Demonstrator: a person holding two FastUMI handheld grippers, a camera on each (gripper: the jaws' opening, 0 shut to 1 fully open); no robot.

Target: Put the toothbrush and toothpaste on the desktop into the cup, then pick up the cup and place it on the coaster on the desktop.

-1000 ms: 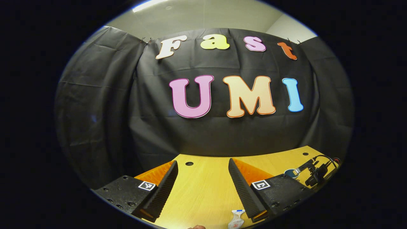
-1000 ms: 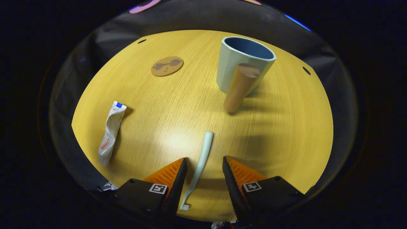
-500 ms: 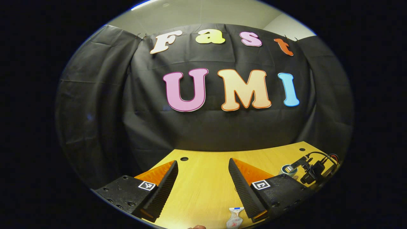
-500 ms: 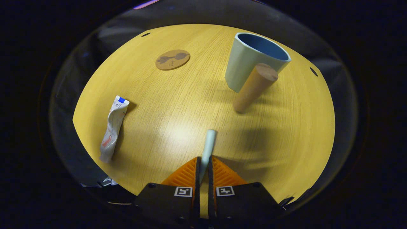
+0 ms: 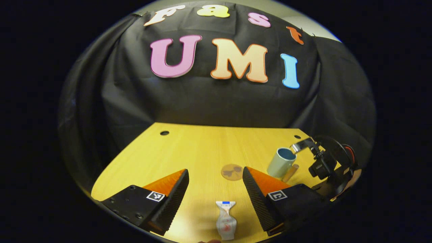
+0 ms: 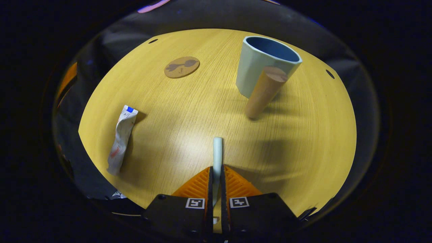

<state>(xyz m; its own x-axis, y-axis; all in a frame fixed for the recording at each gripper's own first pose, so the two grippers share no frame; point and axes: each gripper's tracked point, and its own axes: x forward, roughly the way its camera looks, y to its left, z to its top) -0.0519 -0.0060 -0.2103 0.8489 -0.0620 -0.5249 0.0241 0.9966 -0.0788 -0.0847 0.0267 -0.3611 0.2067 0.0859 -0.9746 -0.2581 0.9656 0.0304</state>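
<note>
While the right gripper [image 6: 216, 175] presses both fingers against the toothbrush [image 6: 217, 152], the pale green handle sticks straight out ahead of the tips over the wooden desktop [image 6: 189, 135]; the brush head is hidden behind the fingers. The handle is slim, smooth and rounded at its free end.

Ahead and to the right of this gripper stands the cup [image 6: 261, 62], upright, pale green outside and dark blue inside, with a thick wooden peg of a handle [image 6: 265, 92] slanting down from its wall to the desktop. Ahead and to the left lies the coaster [image 6: 182, 66], a flat round brown disc with a darker printed figure, well apart from the cup. Farther left, near the desktop's edge, lies the toothpaste [image 6: 120, 138]: a white, crumpled, squeezed tube with a blue mark at its far end and a red patch near the close end.

The left gripper [image 5: 216, 194] hovers with its fingers spread wide and nothing between them; the toothpaste [image 5: 226, 219] lies on the desktop [image 5: 189, 148] just below and between the tips. Beyond its right finger sit the coaster [image 5: 232, 171] and the cup [image 5: 281, 162], with the other gripper's body [image 5: 324, 163] just right of the cup.
</note>
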